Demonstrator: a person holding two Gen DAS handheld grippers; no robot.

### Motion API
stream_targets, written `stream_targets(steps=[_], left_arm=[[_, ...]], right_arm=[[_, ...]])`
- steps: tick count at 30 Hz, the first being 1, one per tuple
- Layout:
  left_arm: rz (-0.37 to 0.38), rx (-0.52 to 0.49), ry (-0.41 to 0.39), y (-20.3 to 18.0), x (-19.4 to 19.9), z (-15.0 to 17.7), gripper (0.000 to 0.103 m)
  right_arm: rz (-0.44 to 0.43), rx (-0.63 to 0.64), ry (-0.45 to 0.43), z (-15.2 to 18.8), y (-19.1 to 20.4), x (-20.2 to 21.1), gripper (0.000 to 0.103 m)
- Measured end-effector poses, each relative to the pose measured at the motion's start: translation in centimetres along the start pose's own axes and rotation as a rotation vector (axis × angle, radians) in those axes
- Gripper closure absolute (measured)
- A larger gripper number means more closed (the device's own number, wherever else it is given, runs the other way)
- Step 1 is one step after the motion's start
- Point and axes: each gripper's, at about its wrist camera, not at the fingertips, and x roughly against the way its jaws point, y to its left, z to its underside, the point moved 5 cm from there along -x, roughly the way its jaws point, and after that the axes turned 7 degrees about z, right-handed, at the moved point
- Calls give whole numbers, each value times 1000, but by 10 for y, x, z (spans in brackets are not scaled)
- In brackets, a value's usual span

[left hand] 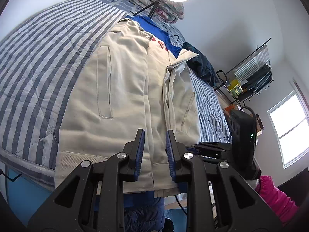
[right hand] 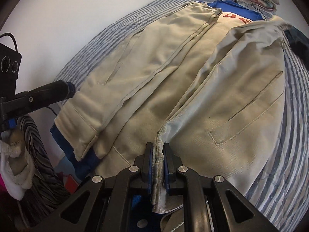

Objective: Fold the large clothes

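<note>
While the jacket (left hand: pixel 123 89) lies front-up on the striped bed (left hand: pixel 38 58), hem hanging over the near edge, folding looks only begun.

Left: left gripper (left hand: pixel 155 141) hovers over the hem, jaws parted a little, nothing visibly between the pads; released, as far as I can see. The left front panel (right hand: pixel 146 58) lies flat, pocket up, its edge running along the middle.

Centre: red lettering (left hand: pixel 161 44) and a blue lining (left hand: pixel 152 25) show between the panels, so the front is not closed.

Right: right gripper (right hand: pixel 158 150) is clenched on the hem edge of the right panel (right hand: pixel 241 89), cloth bunched between the pads.

Judgement: panels laid roughly inward; sleeves not clearly visible. Crosswise folds and squaring of the hem remain.
</note>
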Motion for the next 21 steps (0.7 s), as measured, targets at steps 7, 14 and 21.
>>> stream_targets(steps=[7,14,21], left_arm=[[24,-11,42,-8,-11,8,66],[69,-5,105,-19,-29,16,57],[95,0,192,-30,-54,27,57]], right_arm=[[-135,-40,-44,2,-4,21,74],[-217,-91,-156,0,-19,70,66],[-164,-246,-218,-19,-68,81,53]])
